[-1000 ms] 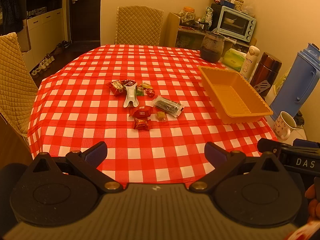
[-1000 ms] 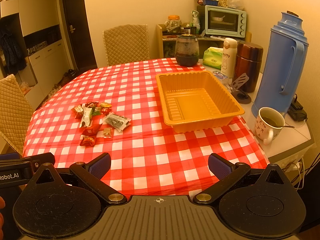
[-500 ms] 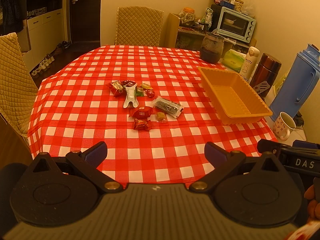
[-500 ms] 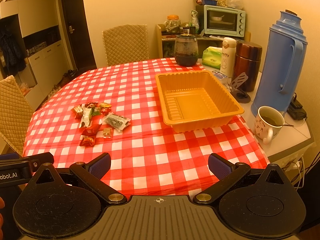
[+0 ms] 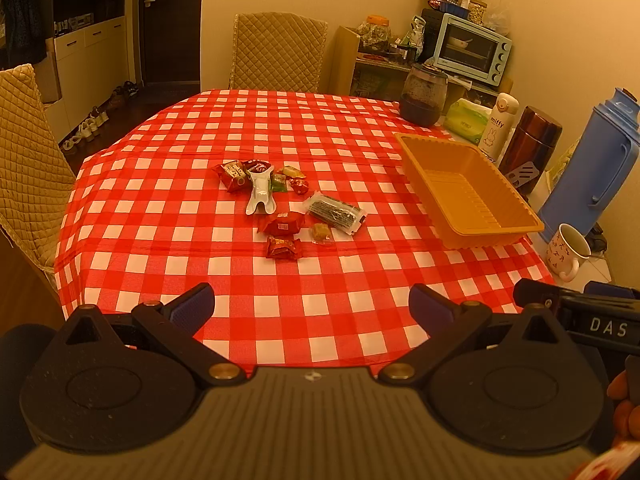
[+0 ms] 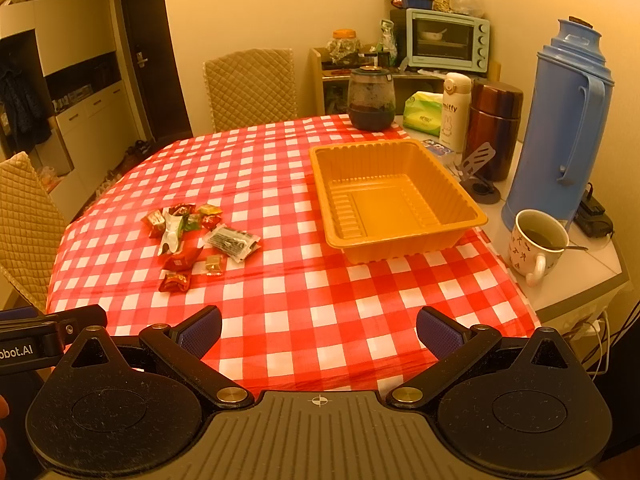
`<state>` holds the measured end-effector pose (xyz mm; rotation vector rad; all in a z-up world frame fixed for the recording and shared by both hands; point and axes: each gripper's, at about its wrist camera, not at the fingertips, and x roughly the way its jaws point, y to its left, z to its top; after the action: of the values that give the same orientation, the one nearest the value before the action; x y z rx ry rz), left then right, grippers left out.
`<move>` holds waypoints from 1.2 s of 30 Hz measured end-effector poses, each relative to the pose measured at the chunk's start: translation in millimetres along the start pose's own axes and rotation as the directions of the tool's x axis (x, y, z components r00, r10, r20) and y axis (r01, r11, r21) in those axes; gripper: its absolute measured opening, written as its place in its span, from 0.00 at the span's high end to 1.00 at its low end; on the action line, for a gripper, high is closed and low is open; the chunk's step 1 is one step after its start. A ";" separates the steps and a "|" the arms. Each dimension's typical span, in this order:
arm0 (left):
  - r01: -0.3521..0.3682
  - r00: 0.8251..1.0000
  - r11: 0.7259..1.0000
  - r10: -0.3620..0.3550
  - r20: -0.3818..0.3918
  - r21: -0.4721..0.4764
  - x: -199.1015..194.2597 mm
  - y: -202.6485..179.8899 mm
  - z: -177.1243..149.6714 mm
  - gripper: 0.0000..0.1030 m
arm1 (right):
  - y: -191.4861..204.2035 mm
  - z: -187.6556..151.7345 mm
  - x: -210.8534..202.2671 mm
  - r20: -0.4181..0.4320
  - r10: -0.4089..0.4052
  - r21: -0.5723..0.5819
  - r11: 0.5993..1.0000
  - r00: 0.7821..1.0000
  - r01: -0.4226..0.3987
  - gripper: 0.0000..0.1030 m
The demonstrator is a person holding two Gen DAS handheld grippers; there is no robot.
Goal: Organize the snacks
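- Nothing has shifted since a second ago: left gripper [image 5: 311,306] and right gripper [image 6: 319,327] hover at the near table edge, fingers apart, empty.
- Snacks [image 5: 288,204] lie mid-table, outside the orange tray [image 6: 468,204].
- Risk: the small slippery wrappers could slip from a pinch; the mug [image 6: 538,242] beside the tray could be knocked.

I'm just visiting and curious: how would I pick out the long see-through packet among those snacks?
Find the red-checked tablecloth and the little heap of snacks left of the empty orange tray. On the heap's tray-facing edge lies the clear packet, dark inside. Its neighbours are small red, green or gold wrapped sweets; it alone is long, flat and transparent.
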<state>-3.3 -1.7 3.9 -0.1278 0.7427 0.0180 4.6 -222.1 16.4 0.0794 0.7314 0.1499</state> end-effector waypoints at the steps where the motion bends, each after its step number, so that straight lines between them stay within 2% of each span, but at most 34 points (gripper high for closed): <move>1: 0.000 1.000 1.000 0.000 0.000 0.000 0.1 -0.2 0.1 0.00 | -0.2 0.2 -0.1 0.000 0.000 0.000 1.000 1.000 0.000 0.00; 23: 0.009 1.000 1.000 -0.009 -0.001 0.001 1.7 2.7 1.8 0.00 | -3.7 -3.1 2.9 0.020 0.024 0.036 0.999 1.000 -0.024 0.00; 30: 0.002 1.000 1.000 -0.003 -0.016 -0.018 18.7 22.0 8.0 0.01 | -3.8 2.1 15.2 0.031 0.058 0.049 0.997 0.998 -0.060 0.00; 36: -0.012 0.998 1.000 0.011 -0.054 -0.023 48.0 39.5 10.4 0.01 | 1.6 5.0 36.1 0.026 0.086 0.043 0.995 0.996 -0.087 0.01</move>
<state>36.6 37.4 -25.3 -0.1470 0.7974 0.0344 34.3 -214.7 -3.5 0.1550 0.7073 0.2154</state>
